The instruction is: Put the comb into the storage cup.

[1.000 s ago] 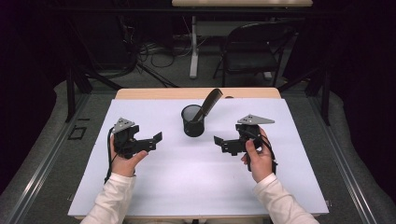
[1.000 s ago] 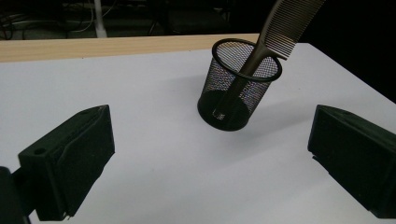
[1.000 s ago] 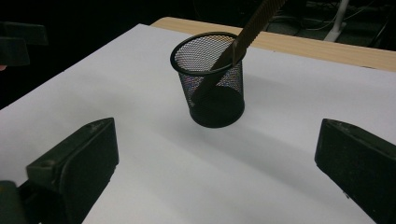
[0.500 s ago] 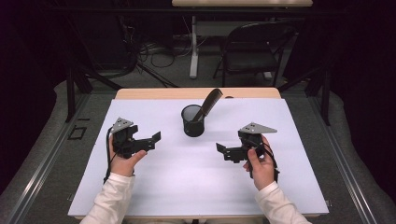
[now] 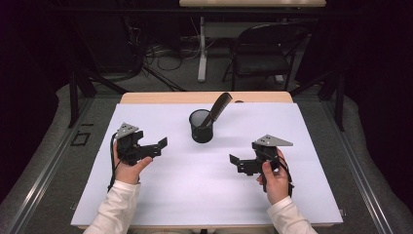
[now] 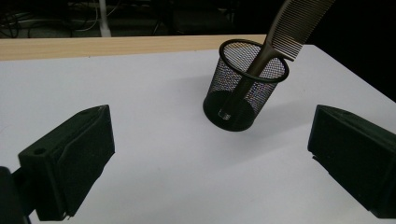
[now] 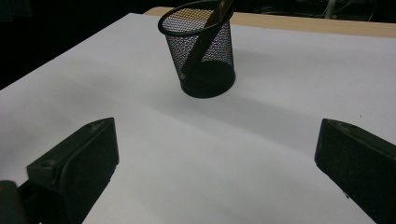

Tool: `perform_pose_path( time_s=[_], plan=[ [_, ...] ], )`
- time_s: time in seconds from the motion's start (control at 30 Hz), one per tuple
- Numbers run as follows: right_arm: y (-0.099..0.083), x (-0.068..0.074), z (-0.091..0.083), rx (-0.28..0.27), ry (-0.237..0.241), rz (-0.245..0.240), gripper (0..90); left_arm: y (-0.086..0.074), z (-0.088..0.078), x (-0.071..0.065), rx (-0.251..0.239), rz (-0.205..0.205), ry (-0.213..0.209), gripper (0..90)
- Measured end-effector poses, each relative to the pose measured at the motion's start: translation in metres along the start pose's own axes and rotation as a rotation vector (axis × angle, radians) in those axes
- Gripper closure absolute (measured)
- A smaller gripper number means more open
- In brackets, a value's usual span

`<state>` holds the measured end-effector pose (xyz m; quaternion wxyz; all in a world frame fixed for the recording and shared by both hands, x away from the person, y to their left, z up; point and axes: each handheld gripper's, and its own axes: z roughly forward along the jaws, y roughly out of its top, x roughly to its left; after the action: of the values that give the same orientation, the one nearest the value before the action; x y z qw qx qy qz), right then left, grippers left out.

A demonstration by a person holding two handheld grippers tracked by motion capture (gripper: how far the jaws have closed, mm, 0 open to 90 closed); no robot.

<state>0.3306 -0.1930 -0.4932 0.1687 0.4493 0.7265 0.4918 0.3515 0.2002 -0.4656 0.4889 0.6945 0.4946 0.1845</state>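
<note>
Now left gripper (image 5: 158, 146), right gripper (image 5: 237, 163) — both wide open, empty — flanking mesh cup (image 5: 201, 126).

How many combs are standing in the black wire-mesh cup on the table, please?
1. A single dark plastic comb leans in the black wire-mesh cup near the far middle of the white table, handle down and teeth up. The mesh shows nothing else inside.

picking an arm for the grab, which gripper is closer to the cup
The left gripper. Its open jaws sit a short gap from the mesh cup with the comb; the right gripper, also open, is lower on the table and farther off.
</note>
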Motion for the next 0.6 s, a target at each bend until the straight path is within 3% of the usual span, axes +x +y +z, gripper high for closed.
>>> perform_pose_path(
  time_s=[0.6],
  plan=[
    [-0.014,-0.003,-0.004,-0.012,-0.024,-0.006,0.1,0.000,-0.001,0.001,-0.003,-0.007,0.004,0.7]
  ],
)
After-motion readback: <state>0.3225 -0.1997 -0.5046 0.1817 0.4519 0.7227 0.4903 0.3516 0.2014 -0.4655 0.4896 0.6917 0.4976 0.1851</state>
